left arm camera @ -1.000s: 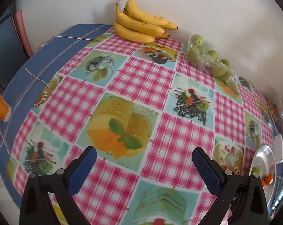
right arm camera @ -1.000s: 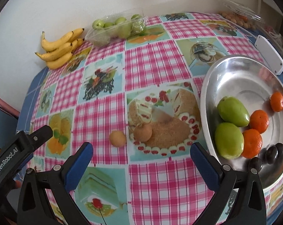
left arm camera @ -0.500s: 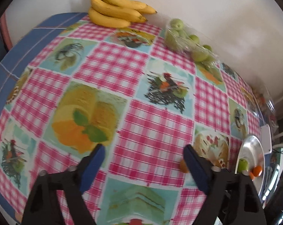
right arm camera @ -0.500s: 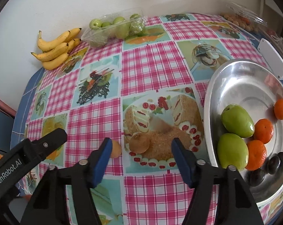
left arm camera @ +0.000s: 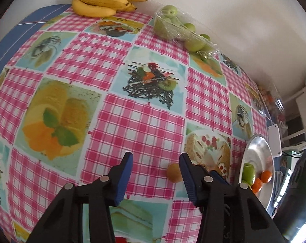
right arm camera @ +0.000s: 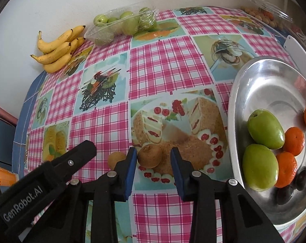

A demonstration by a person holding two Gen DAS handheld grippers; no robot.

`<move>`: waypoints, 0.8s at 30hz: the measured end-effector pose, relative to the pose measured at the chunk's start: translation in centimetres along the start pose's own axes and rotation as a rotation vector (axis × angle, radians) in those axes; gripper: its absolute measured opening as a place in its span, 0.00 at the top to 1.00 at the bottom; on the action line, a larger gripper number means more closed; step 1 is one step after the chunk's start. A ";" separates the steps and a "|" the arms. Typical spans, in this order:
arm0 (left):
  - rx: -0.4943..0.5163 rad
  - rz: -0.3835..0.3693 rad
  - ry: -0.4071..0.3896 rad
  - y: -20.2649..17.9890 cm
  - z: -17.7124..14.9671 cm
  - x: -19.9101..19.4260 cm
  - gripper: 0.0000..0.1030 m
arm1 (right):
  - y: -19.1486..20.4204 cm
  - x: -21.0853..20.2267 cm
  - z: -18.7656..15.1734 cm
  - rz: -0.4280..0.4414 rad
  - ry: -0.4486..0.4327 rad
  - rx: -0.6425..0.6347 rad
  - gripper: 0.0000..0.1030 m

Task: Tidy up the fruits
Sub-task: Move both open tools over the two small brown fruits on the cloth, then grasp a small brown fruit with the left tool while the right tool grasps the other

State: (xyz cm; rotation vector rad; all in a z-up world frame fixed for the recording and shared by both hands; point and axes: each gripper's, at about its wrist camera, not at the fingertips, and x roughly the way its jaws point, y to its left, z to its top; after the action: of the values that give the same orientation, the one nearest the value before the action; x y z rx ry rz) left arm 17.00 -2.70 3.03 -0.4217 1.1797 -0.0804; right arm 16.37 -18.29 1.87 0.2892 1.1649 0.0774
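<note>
Right tool [right arm camera: 153, 160]: blue-padded black jaws just closing, narrowed around the small brown round fruit [right arm camera: 149, 155]; one pad at its flank, a sliver of gap at the other, so not yet gripped; angled steeply down to pinch it from above.
Left tool [left arm camera: 156, 170]: jaws also just closing, narrowed over bare cloth, nothing between them; smaller yellow-brown round fruit [left arm camera: 174, 172] just beside the right-hand pad, so aim looks off to one side.
Loose pair: both small fruits on the pink-checked picture tablecloth [right arm camera: 169, 64] of the counter, near each other, apart from the tray; likely the last strays to gather.
Shiny oval metal tray [right arm camera: 260, 81]: near the counter's right edge, within short reach; holds two green mango-like fruits [right arm camera: 265, 128], small orange tangerines [right arm camera: 294, 138] and dark plums [right arm camera: 284, 194], grouped at one end, room left beyond.
Far side: clear plastic punnet of small green fruits [right arm camera: 122, 25] and bunch of yellow bananas [right arm camera: 58, 47] by the white wall, untouched.
</note>
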 end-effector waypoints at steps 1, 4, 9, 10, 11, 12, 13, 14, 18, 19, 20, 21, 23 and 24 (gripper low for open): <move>-0.001 -0.007 0.003 -0.1 -0.1 0.0 0.50 | 0.1 0.1 0.0 0.004 0.003 -0.001 0.69; 0.001 -0.010 0.006 -0.2 -0.1 0.2 0.52 | 0.0 0.3 0.0 0.012 0.009 0.006 0.74; -0.011 -0.033 0.028 -0.5 -0.3 0.7 0.59 | -0.6 -0.2 -0.2 0.010 0.014 0.015 0.74; -0.010 -0.036 0.030 -0.6 -0.4 0.9 0.59 | -0.8 -0.3 -0.3 0.008 0.015 0.018 0.74; -0.010 -0.038 0.034 -0.8 -0.5 1.0 0.59 | -0.9 -0.3 -0.3 0.005 0.018 0.019 0.74; -0.011 -0.040 0.036 -0.9 -0.6 1.1 0.59 | -1.1 -0.4 -0.3 0.003 0.020 0.020 0.74; -0.012 -0.041 0.039 -0.9 -0.7 1.2 0.59 | -1.3 -0.5 -0.3 -0.001 0.022 0.022 0.74; -0.014 -0.042 0.043 -1.0 -0.8 1.4 0.59 | -1.5 -0.6 -0.4 -0.005 0.024 0.024 0.74; -0.017 -0.048 0.055 -1.5 -1.0 1.8 0.65 | -2.2 -0.9 -0.5 -0.022 0.028 0.023 0.74; -0.016 -0.047 0.057 -1.5 -1.0 1.9 0.67 | -2.3 -1.0 -0.5 -0.026 0.029 0.022 0.74; -0.014 -0.043 0.058 -1.7 -1.1 2.1 0.69 | -2.4 -1.1 -0.6 -0.028 0.028 0.021 0.74; -0.014 -0.042 0.060 -1.8 -1.1 2.2 0.71 | -2.6 -1.3 -0.6 -0.029 0.028 0.021 0.74; -0.020 -0.044 0.068 -1.9 -1.3 2.6 0.74 | -2.9 -1.5 -0.6 -0.034 0.027 0.019 0.74; -0.020 -0.045 0.068 -1.9 -1.3 2.6 0.75 | -3.0 -1.6 -0.7 -0.037 0.027 0.019 0.74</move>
State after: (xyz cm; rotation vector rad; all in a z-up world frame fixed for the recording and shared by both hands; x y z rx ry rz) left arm 17.11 -5.59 0.99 -0.4658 1.2390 -0.1226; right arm 14.88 -21.40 2.23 0.2840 1.1978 0.0378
